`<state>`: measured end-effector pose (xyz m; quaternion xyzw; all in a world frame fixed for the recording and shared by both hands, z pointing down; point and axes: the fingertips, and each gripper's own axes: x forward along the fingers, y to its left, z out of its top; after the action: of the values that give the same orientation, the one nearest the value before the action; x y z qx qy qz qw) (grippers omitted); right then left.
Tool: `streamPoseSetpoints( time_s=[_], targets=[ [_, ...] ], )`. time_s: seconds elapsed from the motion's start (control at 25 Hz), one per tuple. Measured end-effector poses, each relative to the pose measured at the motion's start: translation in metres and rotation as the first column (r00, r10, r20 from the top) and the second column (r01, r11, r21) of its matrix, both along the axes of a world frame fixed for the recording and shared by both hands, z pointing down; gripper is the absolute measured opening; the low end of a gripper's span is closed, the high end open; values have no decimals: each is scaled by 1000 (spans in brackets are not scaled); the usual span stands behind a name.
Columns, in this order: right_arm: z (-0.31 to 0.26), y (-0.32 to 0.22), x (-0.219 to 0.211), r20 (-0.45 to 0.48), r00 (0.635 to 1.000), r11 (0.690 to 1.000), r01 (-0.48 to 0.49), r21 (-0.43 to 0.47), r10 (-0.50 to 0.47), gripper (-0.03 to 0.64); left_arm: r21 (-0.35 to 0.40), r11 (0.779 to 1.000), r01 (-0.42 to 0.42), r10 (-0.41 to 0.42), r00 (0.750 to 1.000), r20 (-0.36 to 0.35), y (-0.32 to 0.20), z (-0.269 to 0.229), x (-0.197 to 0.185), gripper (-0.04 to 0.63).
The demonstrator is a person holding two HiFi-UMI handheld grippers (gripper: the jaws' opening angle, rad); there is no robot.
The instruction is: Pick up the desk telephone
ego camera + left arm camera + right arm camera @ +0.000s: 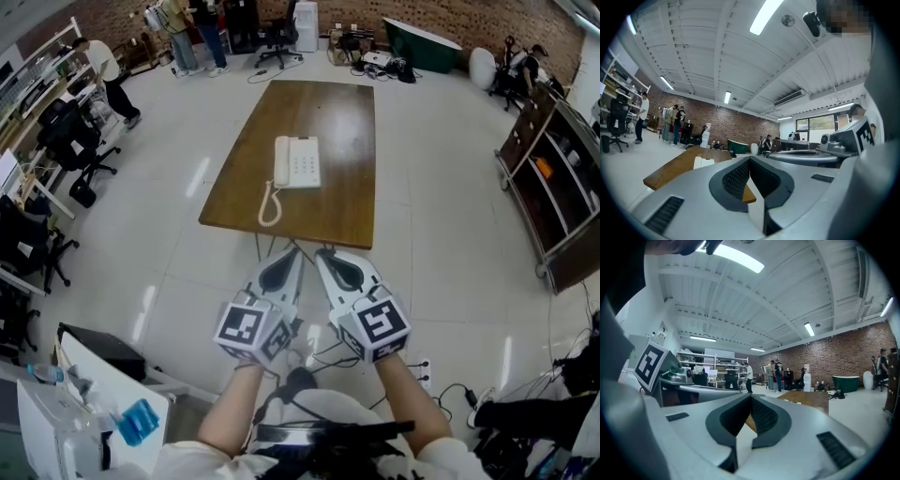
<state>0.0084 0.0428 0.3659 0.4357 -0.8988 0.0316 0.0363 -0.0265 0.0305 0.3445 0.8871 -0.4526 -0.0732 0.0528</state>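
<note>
A white desk telephone (297,161) lies on a long brown wooden table (347,206), its coiled cord (270,207) trailing toward the near edge. The handset rests along the phone's left side. My left gripper (292,253) and right gripper (323,254) are side by side just short of the table's near edge, both shut and empty, pointing at the table. In the left gripper view the telephone (703,162) shows small on the table (670,169) beyond the shut left gripper (750,160). In the right gripper view the table (811,401) lies ahead of the shut right gripper (751,397).
Office chairs (80,150) and desks stand along the left. A wooden shelf unit (553,178) stands at the right. Several people (192,33) stand at the far end by a brick wall. Cables (450,394) lie on the floor near my feet.
</note>
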Motion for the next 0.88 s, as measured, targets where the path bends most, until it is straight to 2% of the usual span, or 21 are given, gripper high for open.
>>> streamPoseSetpoints(
  time_s=[0.52,0.88],
  targets=[
    [2,-78,-35,-19,998,998,-57,-17,56,2,-13,998,-57,56,998,-25,-81,1,-33,8],
    [8,-106,-49,-8,996,995,-92,-28,92,2,-12,996,-85,85,996,-21,-108,3,-48,8]
  ],
)
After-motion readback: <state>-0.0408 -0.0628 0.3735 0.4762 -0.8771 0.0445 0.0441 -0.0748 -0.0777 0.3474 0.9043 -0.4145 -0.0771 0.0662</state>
